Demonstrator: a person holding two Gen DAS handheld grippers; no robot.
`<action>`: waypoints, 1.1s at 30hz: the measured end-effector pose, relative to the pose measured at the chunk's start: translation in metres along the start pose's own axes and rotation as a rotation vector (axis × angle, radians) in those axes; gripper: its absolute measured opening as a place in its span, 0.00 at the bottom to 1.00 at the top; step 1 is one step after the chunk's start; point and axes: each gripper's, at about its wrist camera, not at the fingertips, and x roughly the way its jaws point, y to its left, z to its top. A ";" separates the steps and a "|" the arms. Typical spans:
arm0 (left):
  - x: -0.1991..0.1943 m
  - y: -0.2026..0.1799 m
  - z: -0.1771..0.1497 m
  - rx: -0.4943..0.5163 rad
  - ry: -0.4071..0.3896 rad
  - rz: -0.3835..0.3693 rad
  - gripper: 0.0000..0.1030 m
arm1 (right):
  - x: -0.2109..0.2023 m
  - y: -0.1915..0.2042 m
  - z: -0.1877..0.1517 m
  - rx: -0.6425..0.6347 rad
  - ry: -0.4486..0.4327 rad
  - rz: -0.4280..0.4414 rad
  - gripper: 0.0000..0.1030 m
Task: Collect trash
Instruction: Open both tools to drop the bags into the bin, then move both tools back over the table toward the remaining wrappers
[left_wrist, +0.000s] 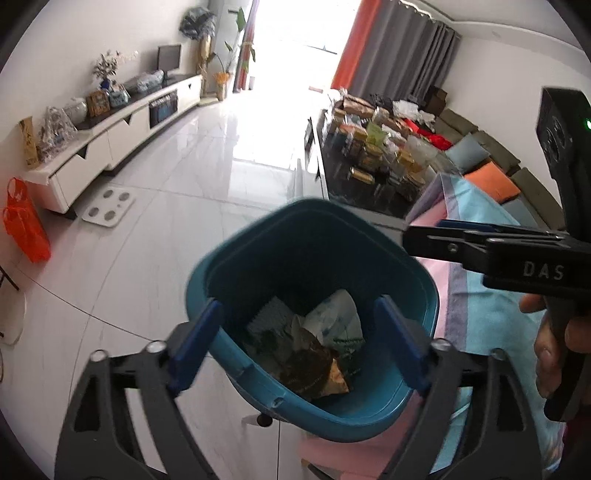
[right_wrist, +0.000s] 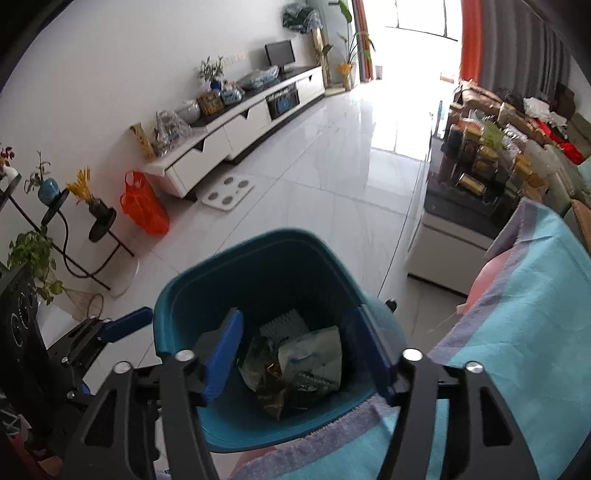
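White TV cabinet (right_wrist: 240, 125), orange bag (right_wrist: 142, 206), bathroom scale (right_wrist: 228, 194), plant stand (right_wrist: 74, 236), cluttered coffee table (right_wrist: 476, 173)

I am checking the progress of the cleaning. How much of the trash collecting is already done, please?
Done: several wrappers and crumpled packets already lie inside the teal bin.
In hand: nothing. The left gripper and the right gripper both hang over the bin with open, empty jaws.
Left: the cloth-covered surface beside the bin shows no trash in the visible part; the rest is out of view, so I cannot tell.
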 end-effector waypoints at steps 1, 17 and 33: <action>-0.006 0.000 0.001 0.000 -0.016 0.005 0.88 | -0.007 0.000 0.000 0.001 -0.020 0.003 0.63; -0.122 -0.002 0.019 -0.011 -0.335 0.165 0.95 | -0.093 -0.004 -0.032 0.026 -0.258 -0.046 0.94; -0.184 -0.107 0.006 0.147 -0.484 -0.103 0.95 | -0.220 -0.029 -0.117 0.090 -0.526 -0.243 0.94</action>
